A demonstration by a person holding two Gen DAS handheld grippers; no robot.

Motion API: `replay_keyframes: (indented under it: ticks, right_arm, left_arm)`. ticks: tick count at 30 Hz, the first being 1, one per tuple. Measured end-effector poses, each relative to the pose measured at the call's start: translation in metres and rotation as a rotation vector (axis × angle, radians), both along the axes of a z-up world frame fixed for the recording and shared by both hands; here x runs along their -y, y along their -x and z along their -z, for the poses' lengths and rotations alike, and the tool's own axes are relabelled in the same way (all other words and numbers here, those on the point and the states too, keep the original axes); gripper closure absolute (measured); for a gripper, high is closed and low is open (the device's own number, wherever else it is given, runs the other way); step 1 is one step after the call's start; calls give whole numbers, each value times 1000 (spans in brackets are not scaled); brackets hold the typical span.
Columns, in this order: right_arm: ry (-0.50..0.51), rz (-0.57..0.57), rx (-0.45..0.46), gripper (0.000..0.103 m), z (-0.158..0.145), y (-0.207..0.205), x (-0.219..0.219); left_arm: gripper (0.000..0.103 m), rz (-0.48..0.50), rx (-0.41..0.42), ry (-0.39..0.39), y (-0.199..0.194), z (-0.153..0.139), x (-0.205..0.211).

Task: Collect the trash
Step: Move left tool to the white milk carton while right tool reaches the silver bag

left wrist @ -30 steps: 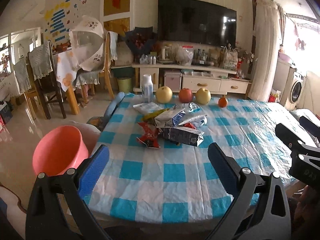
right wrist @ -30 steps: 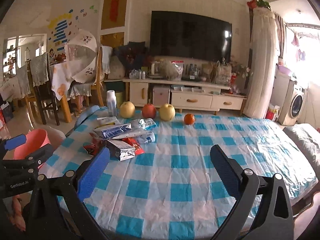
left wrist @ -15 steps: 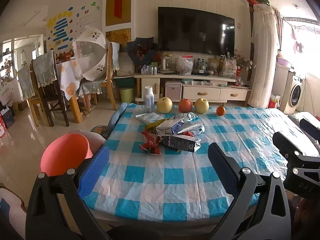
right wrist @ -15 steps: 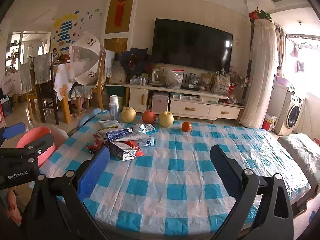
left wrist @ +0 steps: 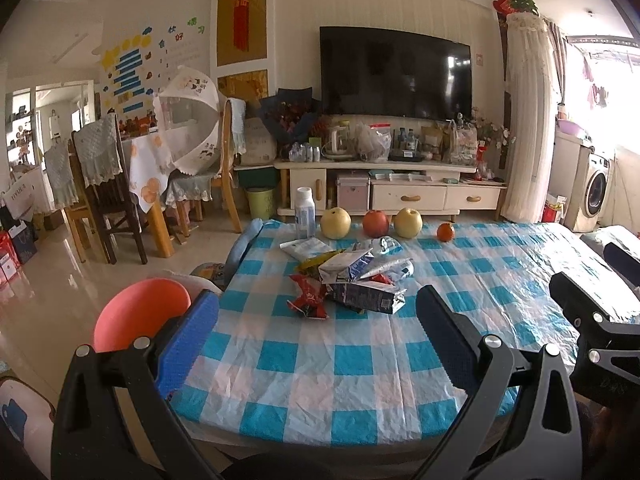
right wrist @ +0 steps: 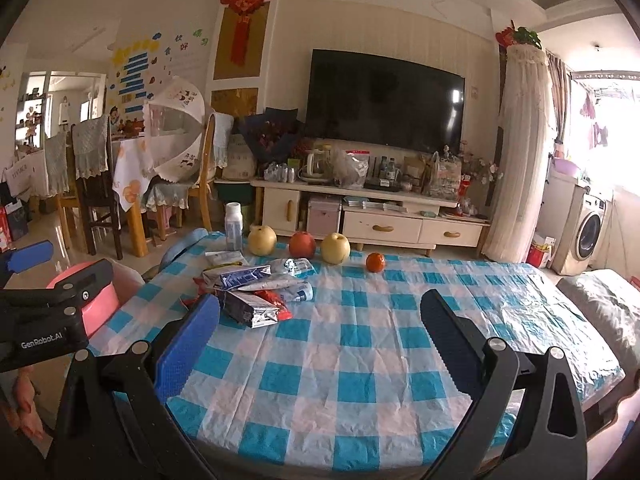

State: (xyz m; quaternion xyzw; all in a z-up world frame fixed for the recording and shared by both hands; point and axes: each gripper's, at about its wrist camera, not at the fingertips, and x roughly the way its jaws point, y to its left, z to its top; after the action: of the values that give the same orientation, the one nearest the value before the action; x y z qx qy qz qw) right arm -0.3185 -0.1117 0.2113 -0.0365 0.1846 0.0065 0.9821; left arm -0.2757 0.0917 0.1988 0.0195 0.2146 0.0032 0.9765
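At the far left a round salmon-pink plastic bin (left wrist: 140,312) is standing on the floor just beside the desk (left wrist: 360,360), which is wearing a blue-and-white checked plastic cloth. The left tool (left wrist: 316,320) is hovering over the near edge with its blue-padded fingers spread wide apart, gripping and touching nothing. Beyond it, toward the desk's left side, a heap of crumpled cartons and red wrappers (left wrist: 352,280) is lying, while the right tool (right wrist: 320,324) is hanging equally wide open and empty.
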Motion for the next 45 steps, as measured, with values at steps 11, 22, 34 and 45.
replay_keyframes:
  ticks: [11, 22, 34, 45]
  right_arm:
    - [10, -28, 24, 4, 4, 1, -7]
    - [25, -25, 77, 4, 21, -8, -6]
    - [-38, -33, -65, 4, 81, -54, 12]
    - [-194, -42, -310, 4, 134, -119, 40]
  left_arm:
    - [4, -32, 36, -4, 2, -6, -6]
    - [4, -48, 37, -52, -13, 9, -1]
    - [4, 3, 42, -87, -39, 48, 14]
    - [4, 154, -91, -35, -97, 102, 4]
